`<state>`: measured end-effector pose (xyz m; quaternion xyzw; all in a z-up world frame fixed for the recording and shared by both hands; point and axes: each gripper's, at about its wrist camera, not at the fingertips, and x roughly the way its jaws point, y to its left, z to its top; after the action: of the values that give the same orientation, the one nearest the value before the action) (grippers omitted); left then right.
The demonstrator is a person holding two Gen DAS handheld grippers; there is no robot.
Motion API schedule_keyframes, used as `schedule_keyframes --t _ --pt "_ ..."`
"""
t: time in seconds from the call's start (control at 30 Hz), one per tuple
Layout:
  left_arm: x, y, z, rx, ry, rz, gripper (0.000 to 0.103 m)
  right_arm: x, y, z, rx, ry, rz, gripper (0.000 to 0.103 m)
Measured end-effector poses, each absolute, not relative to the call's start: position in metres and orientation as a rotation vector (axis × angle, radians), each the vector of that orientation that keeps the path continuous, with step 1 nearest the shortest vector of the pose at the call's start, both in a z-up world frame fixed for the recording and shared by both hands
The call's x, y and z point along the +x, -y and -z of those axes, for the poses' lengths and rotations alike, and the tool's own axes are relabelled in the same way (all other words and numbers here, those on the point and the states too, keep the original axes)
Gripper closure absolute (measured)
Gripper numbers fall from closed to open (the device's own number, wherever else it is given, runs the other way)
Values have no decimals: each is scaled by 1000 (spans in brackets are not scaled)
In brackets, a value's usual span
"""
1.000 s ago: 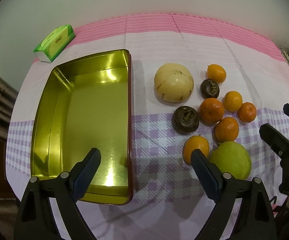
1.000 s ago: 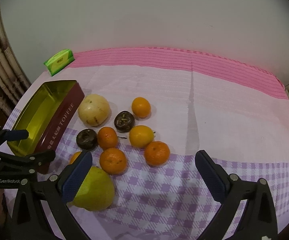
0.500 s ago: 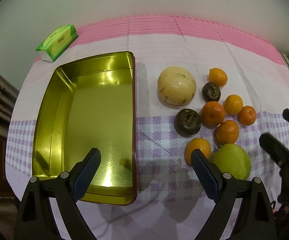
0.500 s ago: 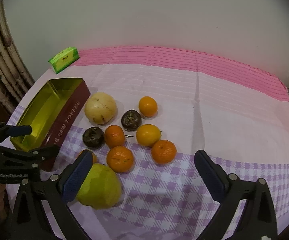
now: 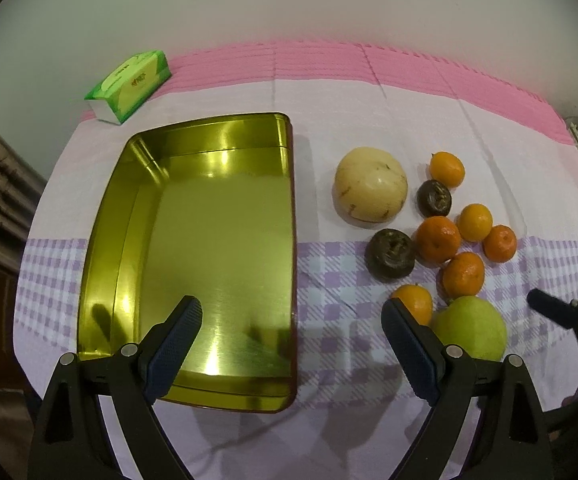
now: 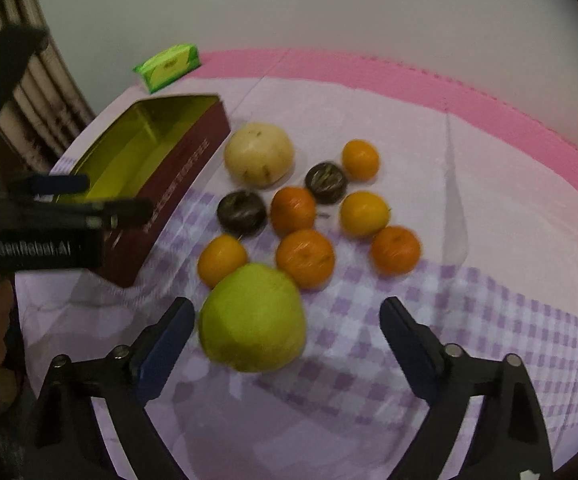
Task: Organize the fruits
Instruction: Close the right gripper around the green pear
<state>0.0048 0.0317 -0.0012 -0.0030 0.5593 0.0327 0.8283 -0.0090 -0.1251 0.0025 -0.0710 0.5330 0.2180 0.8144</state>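
The big green fruit [image 6: 252, 318] lies on the checked part of the cloth [image 6: 469, 184], between the right gripper's [image 6: 285, 330] fingers: just beside the left finger [image 6: 165, 336] with a narrow gap showing, and well apart from the right finger [image 6: 407, 334]. That gripper's jaws have just been closing, with the green fruit between them, yet they stand spread and neither pad presses on it. Just past the fingertips sit the smaller fruits: six oranges [image 6: 305, 258] in a loose cluster, two dark round fruits [image 6: 242, 213] among them, and farther on a pale yellow round fruit [image 6: 259, 153]. The oranges nearest the green fruit appear to touch it.

Off to the left of the right gripper's left finger stands the open gold-lined tin [image 6: 157, 148] with its dark red side wall, nothing in it. The left gripper [image 5: 289, 324] hangs over the tin's near end, its fingers spread wide and holding nothing; its left finger [image 5: 177, 332] is over the tin floor, its right finger [image 5: 407, 340] over the cloth just beside the green fruit. Beyond the tin's far end lies a green tissue pack [image 5: 129, 86]
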Motion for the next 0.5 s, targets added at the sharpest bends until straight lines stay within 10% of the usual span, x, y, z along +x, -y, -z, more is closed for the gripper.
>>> schedule_keyframes --t 0.5 --pt "4 -35 6 -5 -1210 -77 11 -12 115 5 -165 -1166 -466 17"
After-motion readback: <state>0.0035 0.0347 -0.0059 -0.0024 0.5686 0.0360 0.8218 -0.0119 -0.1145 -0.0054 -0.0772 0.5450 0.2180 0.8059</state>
